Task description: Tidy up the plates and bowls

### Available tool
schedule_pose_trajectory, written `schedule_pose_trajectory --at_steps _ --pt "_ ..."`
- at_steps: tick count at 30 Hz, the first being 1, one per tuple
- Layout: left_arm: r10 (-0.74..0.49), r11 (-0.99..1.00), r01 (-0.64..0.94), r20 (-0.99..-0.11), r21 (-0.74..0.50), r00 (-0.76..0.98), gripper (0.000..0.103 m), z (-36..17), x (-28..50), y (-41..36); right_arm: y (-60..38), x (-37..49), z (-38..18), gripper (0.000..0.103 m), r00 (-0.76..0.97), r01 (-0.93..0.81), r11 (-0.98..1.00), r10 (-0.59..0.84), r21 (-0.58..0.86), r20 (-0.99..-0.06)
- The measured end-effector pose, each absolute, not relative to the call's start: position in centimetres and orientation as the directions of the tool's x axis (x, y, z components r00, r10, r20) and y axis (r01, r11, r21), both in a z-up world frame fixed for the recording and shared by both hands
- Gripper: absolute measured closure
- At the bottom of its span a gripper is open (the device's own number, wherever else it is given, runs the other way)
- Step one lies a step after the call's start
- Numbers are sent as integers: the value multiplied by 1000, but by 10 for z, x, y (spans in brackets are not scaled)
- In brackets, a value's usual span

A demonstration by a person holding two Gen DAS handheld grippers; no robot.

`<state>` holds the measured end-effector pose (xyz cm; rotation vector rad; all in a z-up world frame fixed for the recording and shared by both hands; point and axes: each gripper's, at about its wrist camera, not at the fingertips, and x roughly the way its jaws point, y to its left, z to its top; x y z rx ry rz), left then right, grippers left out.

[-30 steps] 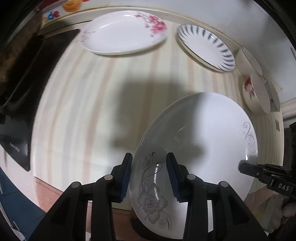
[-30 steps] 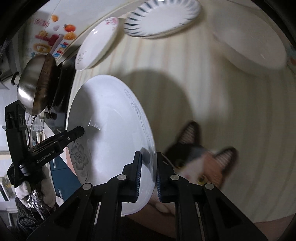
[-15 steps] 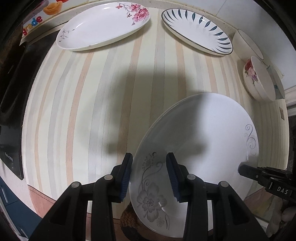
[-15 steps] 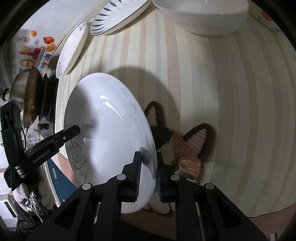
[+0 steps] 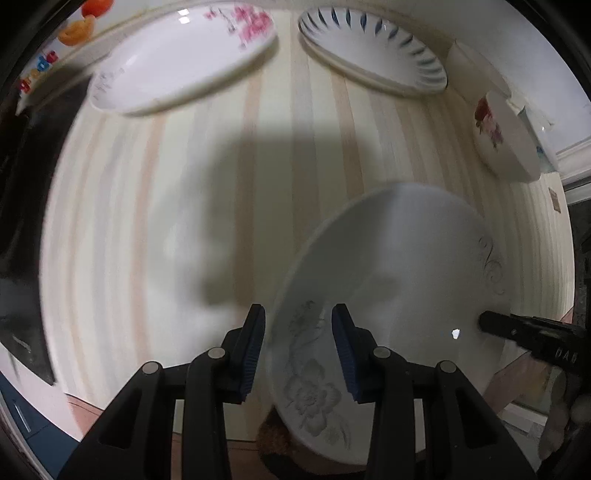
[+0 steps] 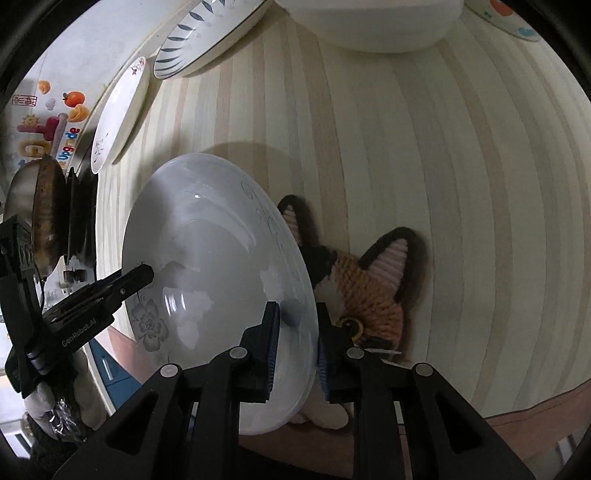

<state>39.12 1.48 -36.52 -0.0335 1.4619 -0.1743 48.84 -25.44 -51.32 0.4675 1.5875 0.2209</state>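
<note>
A deep white plate with a grey flower print [image 5: 406, 277] [image 6: 207, 258] hangs tilted over the front edge of the striped table [image 5: 229, 177], just above a knitted cat-face mat [image 6: 369, 288]. My left gripper [image 5: 299, 350] points down and is shut on the flowered part of its rim. My right gripper [image 6: 297, 332] straddles the opposite rim. Its jaws are opening, and a gap shows between the inner pad and the plate. In each wrist view, the other gripper's black finger reaches onto the plate.
At the back lie an oval plate with pink flowers [image 5: 177, 62] and a blue-leaf plate [image 5: 373, 55]. A red-flowered bowl [image 5: 506, 136] and a plain white bowl [image 6: 373, 26] stand at the right. A black stove with a pan [image 6: 40, 214] borders the left.
Both grippers have carried the plate down closer to the table, over the cat mat. The right gripper's pads now stand a little wider apart than before.
</note>
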Motion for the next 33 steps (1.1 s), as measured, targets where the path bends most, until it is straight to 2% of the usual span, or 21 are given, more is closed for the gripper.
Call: schedule_pose_trajectory --at_steps 5,6,8,11,16,24,28,29,30,32,33 --pt "-120 993 25 -964 -117 237 67 -316 420 58 -272 501 -456 79 93 172 923 331 343 -939" --pt "-122 992 -3 -957 -127 263 66 -309 429 73 -269 509 -440 77 132 152 930 317 335 -939" --pt "-129 988 -49 -950 -149 284 65 -307 452 94 -251 531 -415 65 194 97 939 309 331 -931" --pt "-123 977 -135 -954 -165 275 65 -320 486 131 -205 584 -395 61 275 -14 930 356 367 -893" --pt "-140 940 -269 -958 -208 250 65 -346 521 166 -111 684 -407 61 310 -153 925 378 346 -873" --pt "-131 916 -344 -963 -209 236 65 -368 553 194 -26 782 -453 62 251 -278 933 299 227 -921" --pt "-136 912 -352 -963 -213 232 65 -377 567 199 -12 805 -474 63 214 -271 934 295 234 -931" --pt "-132 912 -351 -963 -211 235 67 -378 569 200 -11 807 -478 67 210 -271 934 293 233 -933" --pt "-129 914 -347 -962 -210 243 75 -379 571 200 -10 811 -483 71 202 -271 933 293 235 -934" --pt "-122 917 -342 -962 -203 244 76 -379 574 199 -11 815 -491 85 193 -256 937 289 236 -938" --pt "-117 917 -344 -962 -200 248 76 -379 575 199 -13 816 -493 85 199 -253 935 303 250 -932"
